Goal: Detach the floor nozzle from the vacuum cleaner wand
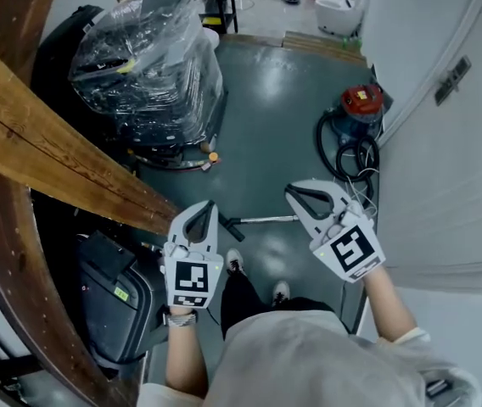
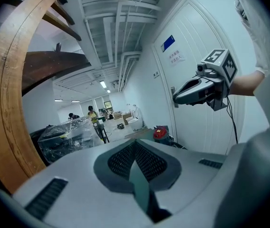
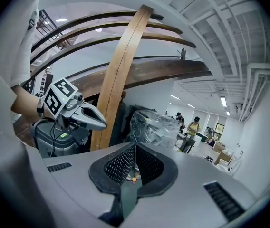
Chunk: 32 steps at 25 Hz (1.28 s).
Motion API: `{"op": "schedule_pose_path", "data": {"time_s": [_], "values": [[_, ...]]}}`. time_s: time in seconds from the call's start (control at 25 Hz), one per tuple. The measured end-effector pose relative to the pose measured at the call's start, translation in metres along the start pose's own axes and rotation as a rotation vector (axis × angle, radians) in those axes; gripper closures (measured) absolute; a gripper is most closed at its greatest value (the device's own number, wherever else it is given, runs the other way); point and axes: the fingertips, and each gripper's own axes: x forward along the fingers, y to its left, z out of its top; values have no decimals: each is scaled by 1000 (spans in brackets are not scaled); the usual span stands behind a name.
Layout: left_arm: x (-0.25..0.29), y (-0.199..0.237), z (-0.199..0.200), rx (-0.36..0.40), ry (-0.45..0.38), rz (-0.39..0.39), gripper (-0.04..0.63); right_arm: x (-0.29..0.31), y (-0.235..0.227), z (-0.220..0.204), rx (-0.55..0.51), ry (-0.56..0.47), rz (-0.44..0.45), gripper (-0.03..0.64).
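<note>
Wand (image 1: 266, 220) — on floor (image 1: 266, 134) | left gripper (image 1: 210, 204), right gripper (image 1: 291, 191) — pressed together, empty, pointing forward

Two grippers sit at lower centre of the head view: the left gripper (image 1: 208, 208) and the right gripper (image 1: 294, 192). One red-topped vacuum canister (image 1: 361, 103) is upper right. One metal wand (image 1: 262, 220) is at centre. One plastic-wrapped bundle (image 1: 148, 58) is upper left. Two shoes (image 1: 234, 261) are at the bottom. Two distant people (image 3: 193, 126) appear in the right gripper view.

Silver wand (image 1: 268, 220) flat on floor, dark end piece (image 1: 229, 224) at left
</note>
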Motion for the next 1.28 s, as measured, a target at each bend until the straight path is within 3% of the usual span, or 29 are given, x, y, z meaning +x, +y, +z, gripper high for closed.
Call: {"op": "schedule_pose_path", "data": {"time_s": [0.68,1.28], "values": [[29,25,-36,0,60,57,597,38,-3,-34,20,6,45,588],[90,38,-102,28,90,14,597,98,-11,-114,57,53,62,588]]}}
